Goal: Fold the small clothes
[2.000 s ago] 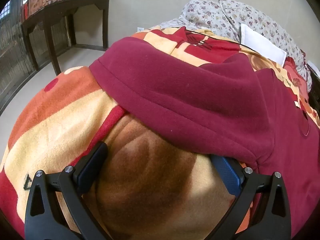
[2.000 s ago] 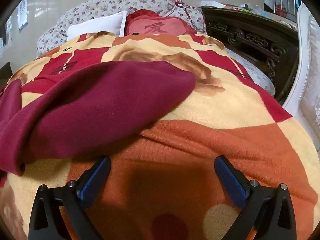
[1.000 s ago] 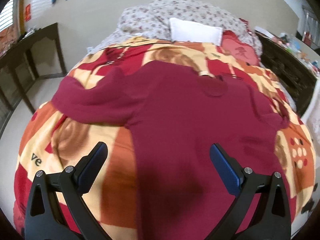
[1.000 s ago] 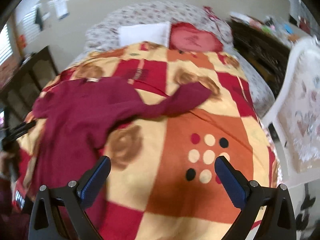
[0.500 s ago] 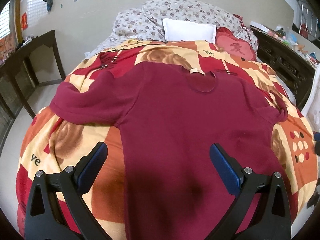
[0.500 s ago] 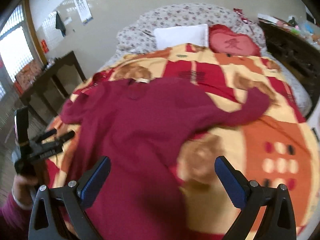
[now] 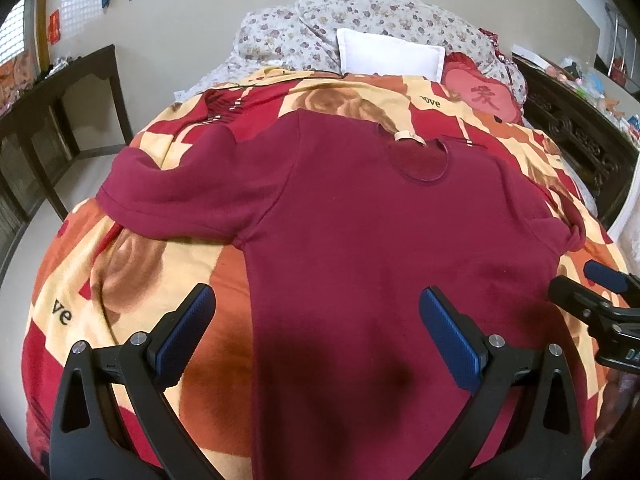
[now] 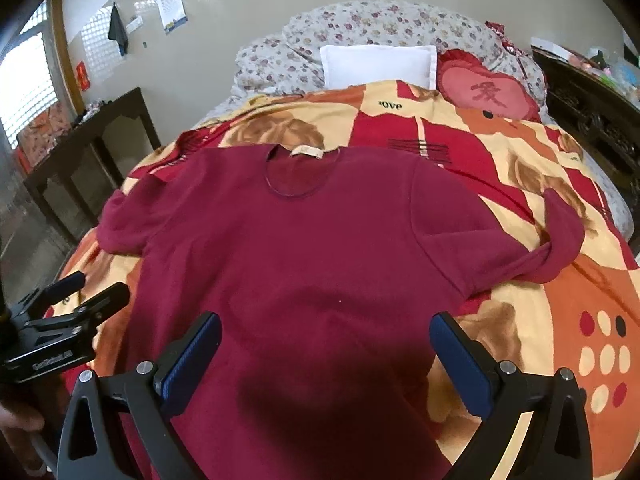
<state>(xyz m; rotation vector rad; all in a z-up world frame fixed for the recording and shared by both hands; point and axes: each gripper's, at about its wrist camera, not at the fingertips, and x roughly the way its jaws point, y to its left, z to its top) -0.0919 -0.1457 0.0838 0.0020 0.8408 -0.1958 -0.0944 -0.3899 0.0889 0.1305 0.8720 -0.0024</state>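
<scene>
A dark red long-sleeved shirt [image 7: 360, 232] lies spread flat on the patterned bed blanket [image 7: 120, 264], neck hole toward the pillows, sleeves out to both sides. It also shows in the right wrist view [image 8: 304, 264]; its right sleeve [image 8: 556, 248] is bent back on itself. My left gripper [image 7: 316, 332] is open and empty, held above the shirt's lower left part. My right gripper [image 8: 326, 356] is open and empty above the shirt's lower middle. Each gripper shows in the other's view: the right one [image 7: 600, 292] at the right edge, the left one [image 8: 72, 300] at the left edge.
A white pillow [image 7: 390, 56], a red heart cushion [image 7: 480, 94] and a floral quilt [image 7: 360, 16] lie at the bed's head. A dark wooden table [image 7: 60, 92] stands left of the bed. Dark carved furniture [image 7: 580, 128] stands to the right.
Both grippers have drawn back from the sleeves and risen. Both now look down on the whole spread shirt. The right gripper has swung left over the shirt.
</scene>
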